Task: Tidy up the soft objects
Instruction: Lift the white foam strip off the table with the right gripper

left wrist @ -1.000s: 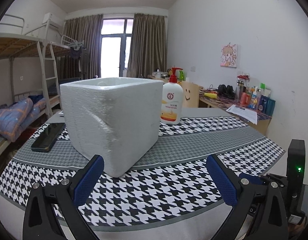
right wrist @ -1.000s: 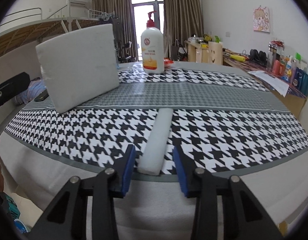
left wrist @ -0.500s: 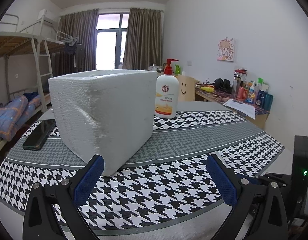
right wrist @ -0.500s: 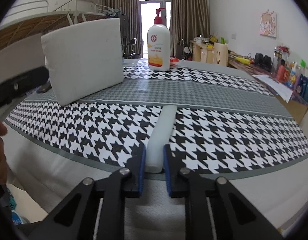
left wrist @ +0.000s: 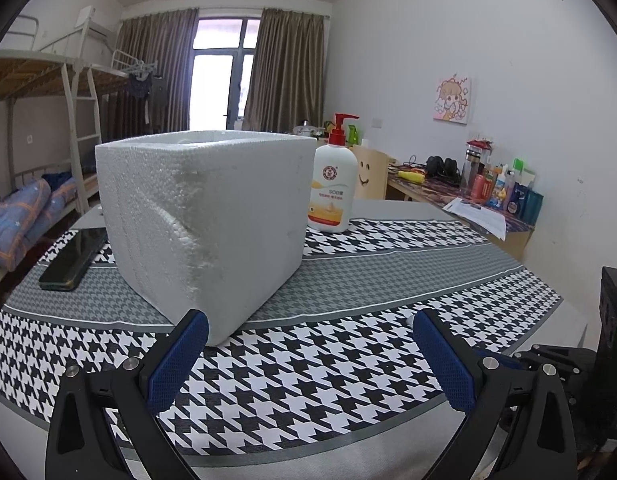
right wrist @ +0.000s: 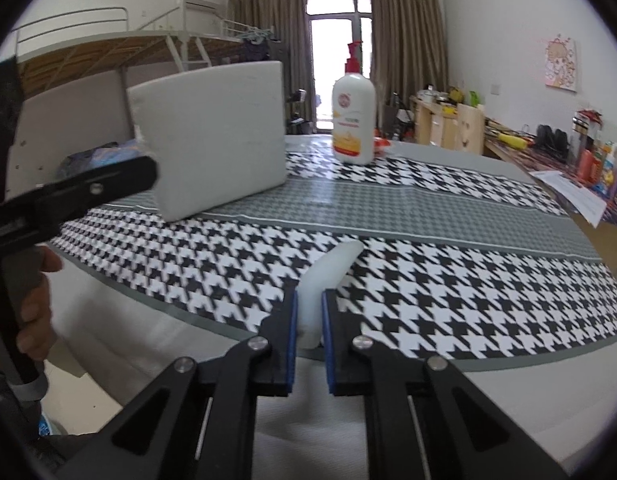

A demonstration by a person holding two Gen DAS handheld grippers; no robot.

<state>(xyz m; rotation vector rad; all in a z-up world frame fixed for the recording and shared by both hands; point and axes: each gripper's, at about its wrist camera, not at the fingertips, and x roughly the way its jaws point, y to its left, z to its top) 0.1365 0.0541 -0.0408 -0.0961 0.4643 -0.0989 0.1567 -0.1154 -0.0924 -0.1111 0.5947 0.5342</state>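
Observation:
A white foam box (left wrist: 204, 216) stands on the houndstooth tablecloth (left wrist: 328, 364); it also shows in the right wrist view (right wrist: 216, 136). My right gripper (right wrist: 309, 316) is shut on a white foam strip (right wrist: 328, 276), squeezing its near end and holding it lifted above the cloth. My left gripper (left wrist: 308, 356) is open and empty, low over the cloth in front of the box's near corner. Its black body (right wrist: 76, 196) shows at the left of the right wrist view.
A lotion pump bottle (left wrist: 333, 184) stands behind the box to the right. A black phone (left wrist: 74, 256) lies left of the box. A cluttered desk (left wrist: 480, 196) runs along the right wall. A bunk bed (left wrist: 40, 128) stands at the left.
My right gripper closed on the foam strip and raised it off the cloth. My left gripper stayed open and moved a little closer to the box.

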